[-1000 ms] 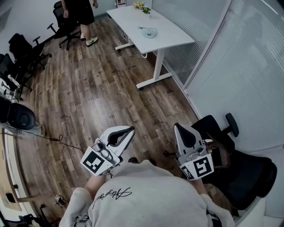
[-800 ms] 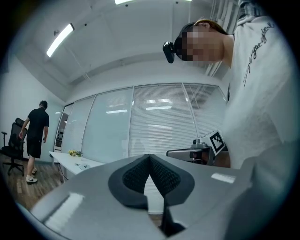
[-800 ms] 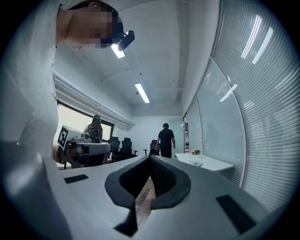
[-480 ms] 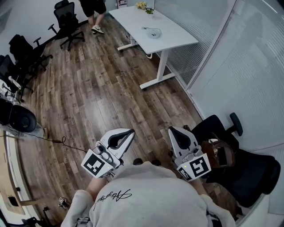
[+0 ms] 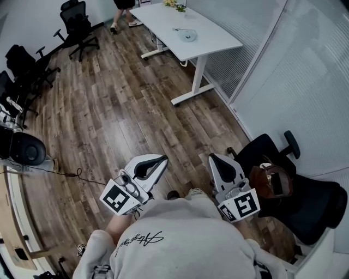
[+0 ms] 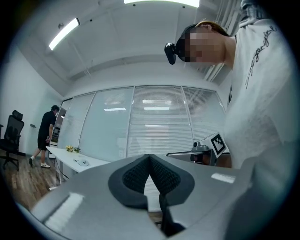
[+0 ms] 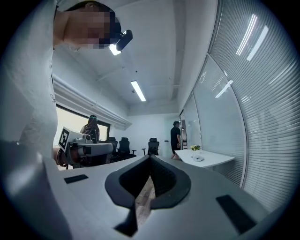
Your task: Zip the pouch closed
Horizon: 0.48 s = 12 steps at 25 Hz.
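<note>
Wooden floor (image 5: 109, 109) open; chair (image 5: 316, 210) near right tool (image 5: 217, 161).

The person (image 5: 124, 5) beside the white table (image 5: 210, 41) has walked further off, only legs now showing at top.

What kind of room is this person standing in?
Most likely an office or meeting room: a white desk, black swivel chairs along the wall, and a glass partition with blinds, over a wood-plank floor.
</note>
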Each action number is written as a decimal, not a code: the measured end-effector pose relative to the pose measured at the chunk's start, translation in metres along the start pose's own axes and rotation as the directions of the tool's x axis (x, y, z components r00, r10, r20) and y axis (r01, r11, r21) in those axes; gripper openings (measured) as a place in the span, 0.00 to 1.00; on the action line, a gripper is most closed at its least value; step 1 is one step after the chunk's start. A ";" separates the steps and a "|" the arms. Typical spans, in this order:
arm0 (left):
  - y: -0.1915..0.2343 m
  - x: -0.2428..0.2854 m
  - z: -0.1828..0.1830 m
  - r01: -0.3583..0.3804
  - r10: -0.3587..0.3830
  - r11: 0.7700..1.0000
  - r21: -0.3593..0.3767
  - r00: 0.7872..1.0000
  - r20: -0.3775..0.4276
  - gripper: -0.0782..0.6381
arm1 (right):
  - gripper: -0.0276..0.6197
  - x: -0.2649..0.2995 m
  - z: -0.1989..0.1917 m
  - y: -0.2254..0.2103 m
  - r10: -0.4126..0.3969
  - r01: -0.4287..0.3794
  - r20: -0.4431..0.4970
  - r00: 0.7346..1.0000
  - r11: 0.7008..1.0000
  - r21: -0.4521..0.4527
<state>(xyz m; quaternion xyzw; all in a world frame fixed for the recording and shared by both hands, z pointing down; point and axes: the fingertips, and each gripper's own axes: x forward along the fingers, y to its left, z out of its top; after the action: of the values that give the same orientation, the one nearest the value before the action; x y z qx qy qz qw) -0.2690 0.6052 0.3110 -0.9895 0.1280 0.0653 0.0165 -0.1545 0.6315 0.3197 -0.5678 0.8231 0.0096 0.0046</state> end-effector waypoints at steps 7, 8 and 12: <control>-0.010 0.001 -0.006 0.051 -0.051 0.998 -0.030 0.999 0.013 0.11 | 0.05 -0.011 -0.014 0.001 -0.043 0.043 -0.037 0.998 0.999 0.015; -0.010 0.000 -0.008 0.050 -0.050 0.998 -0.030 0.999 0.009 0.11 | 0.05 -0.012 -0.014 0.001 -0.046 0.047 -0.036 0.998 0.999 0.015; -0.006 -0.002 -0.008 0.029 -0.029 0.999 -0.024 1.000 0.012 0.11 | 0.05 -0.008 -0.015 0.003 -0.031 0.031 -0.042 0.999 0.999 0.006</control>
<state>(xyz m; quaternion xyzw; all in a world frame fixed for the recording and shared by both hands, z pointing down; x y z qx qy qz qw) -0.2682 0.6109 0.3193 -0.9910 0.1126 0.0723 0.0061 -0.1545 0.6400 0.3344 -0.5807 0.8141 -0.0051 -0.0106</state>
